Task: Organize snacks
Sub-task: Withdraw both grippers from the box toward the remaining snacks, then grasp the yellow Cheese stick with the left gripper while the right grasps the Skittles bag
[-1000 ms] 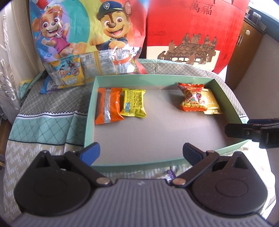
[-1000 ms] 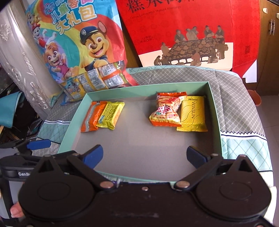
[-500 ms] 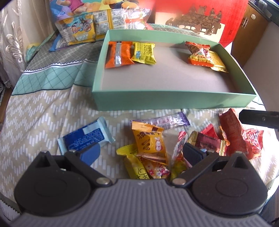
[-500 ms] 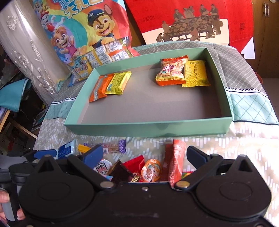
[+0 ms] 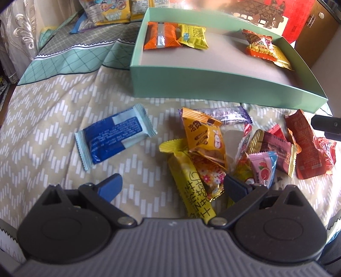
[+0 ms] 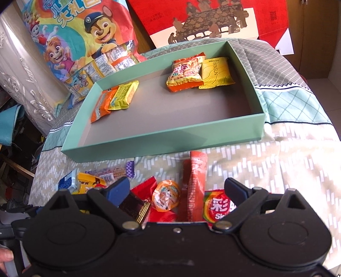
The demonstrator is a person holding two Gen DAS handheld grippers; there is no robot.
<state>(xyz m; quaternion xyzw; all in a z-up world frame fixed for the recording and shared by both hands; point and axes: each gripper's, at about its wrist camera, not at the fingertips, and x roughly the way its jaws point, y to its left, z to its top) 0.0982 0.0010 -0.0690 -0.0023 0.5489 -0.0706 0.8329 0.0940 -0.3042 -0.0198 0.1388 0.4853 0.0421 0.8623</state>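
Note:
A mint-green box (image 5: 213, 83) (image 6: 170, 140) holds an orange pack (image 5: 161, 36) and a yellow pack (image 5: 194, 36) at its left, and an orange-red bag (image 6: 185, 72) with a yellow pack (image 6: 216, 72) at its right. Loose snacks lie on the cloth in front of it: a blue bar (image 5: 113, 139), a long yellow bar (image 5: 189, 185), a pink candy (image 5: 263, 170), a red stick pack (image 6: 195, 185), a round orange candy (image 6: 166, 196). My left gripper (image 5: 172, 185) is open and empty above the pile. My right gripper (image 6: 177, 189) is open and empty above the pile's right side.
A cartoon-dog gift bag (image 6: 81, 36) and a red gift box (image 6: 213, 17) stand behind the green box. The patterned cloth (image 5: 53, 119) covers the surface. The right gripper's tip (image 5: 326, 125) shows at the right edge of the left wrist view.
Both grippers have pulled back from over the box and tilted down toward the loose snacks. Both stay open and empty.

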